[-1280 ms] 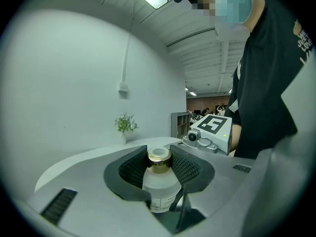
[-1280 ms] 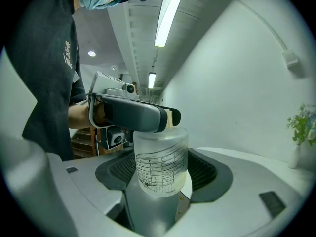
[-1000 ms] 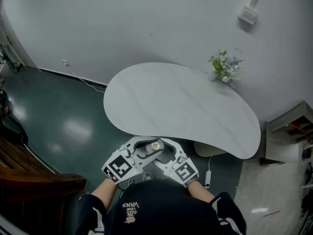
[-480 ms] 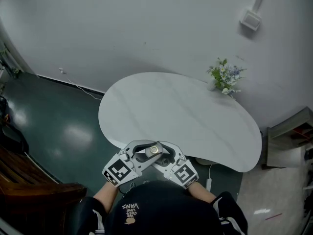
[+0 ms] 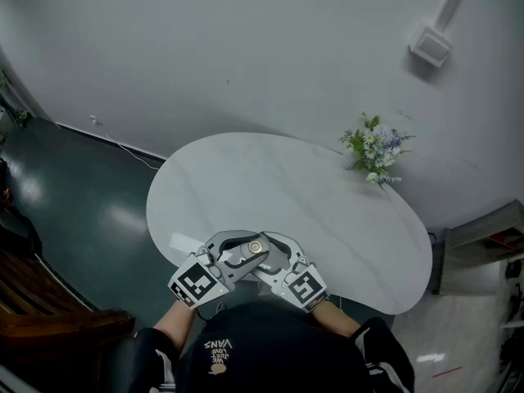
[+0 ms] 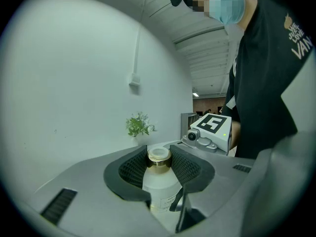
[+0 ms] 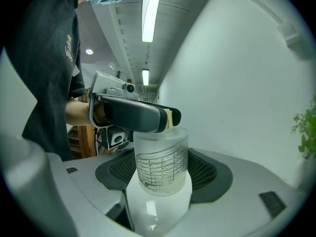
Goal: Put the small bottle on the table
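Left gripper (image 6: 159, 152) clamped on small bottle (image 5: 256, 246) cap, right gripper (image 7: 162, 169) clamped on its body, both above table (image 5: 286, 191) near edge. Open tabletop ahead; flowers (image 5: 372, 147) at far right rim.

"VANS" on the person's black shirt (image 5: 219, 346); fine print on the small bottle (image 7: 162, 169) unreadable.

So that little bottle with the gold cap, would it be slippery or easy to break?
Probably stiff: the bottle shows no dent between the ribbed pads. Its smooth frosted wall looks like glass, so likely slippery and breakable if dropped. Being round, it could roll across the table if knocked over.
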The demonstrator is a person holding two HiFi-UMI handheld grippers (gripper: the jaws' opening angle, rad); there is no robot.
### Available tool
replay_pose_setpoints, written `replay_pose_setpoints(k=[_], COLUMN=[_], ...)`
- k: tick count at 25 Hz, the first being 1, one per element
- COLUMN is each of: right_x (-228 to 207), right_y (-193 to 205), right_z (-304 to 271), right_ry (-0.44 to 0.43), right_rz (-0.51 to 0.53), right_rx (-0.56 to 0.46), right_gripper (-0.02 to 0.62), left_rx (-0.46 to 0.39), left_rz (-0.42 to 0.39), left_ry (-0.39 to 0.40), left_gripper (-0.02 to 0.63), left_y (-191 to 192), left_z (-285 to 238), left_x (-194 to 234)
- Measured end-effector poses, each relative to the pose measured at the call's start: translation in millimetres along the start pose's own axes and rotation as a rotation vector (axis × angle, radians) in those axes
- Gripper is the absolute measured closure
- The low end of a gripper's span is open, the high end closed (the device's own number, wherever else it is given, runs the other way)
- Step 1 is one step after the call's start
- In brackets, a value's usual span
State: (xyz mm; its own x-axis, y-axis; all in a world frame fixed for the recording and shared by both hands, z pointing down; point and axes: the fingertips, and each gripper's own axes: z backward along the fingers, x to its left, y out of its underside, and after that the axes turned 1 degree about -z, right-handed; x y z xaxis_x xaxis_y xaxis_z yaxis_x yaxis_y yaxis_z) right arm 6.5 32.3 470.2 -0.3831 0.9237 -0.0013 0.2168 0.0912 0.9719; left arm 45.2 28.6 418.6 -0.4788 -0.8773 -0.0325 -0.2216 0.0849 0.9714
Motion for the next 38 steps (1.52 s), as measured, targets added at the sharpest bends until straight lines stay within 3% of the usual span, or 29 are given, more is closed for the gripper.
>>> replay_pose_setpoints(k=[6,14,31,38], right_x=[-39,-63,-72,-94], right_y=[5,17,52,59], right_z=[-2,-23,-117,-159], right_ry=[-0.036,-0.04,0.038,0.037], right_rz=[0.049,0.032,-0.053,-0.022], right_rx=[0.003,0.0,0.044,0.078], right_gripper=[0.316,0.316,0.316,0.316], left_rx=[0.002,0.046,0.07,0.069], left_rz=[-0.008,-0.008,0.017,0.021], left_ry=[-0.036,-0.043,0.035,0.041], left_gripper=[0.445,0.446,0.446,0.446], left_y=[-4,14,80,101], left_z=[-30,-43,-12,-8], left_x=[25,54,122,165])
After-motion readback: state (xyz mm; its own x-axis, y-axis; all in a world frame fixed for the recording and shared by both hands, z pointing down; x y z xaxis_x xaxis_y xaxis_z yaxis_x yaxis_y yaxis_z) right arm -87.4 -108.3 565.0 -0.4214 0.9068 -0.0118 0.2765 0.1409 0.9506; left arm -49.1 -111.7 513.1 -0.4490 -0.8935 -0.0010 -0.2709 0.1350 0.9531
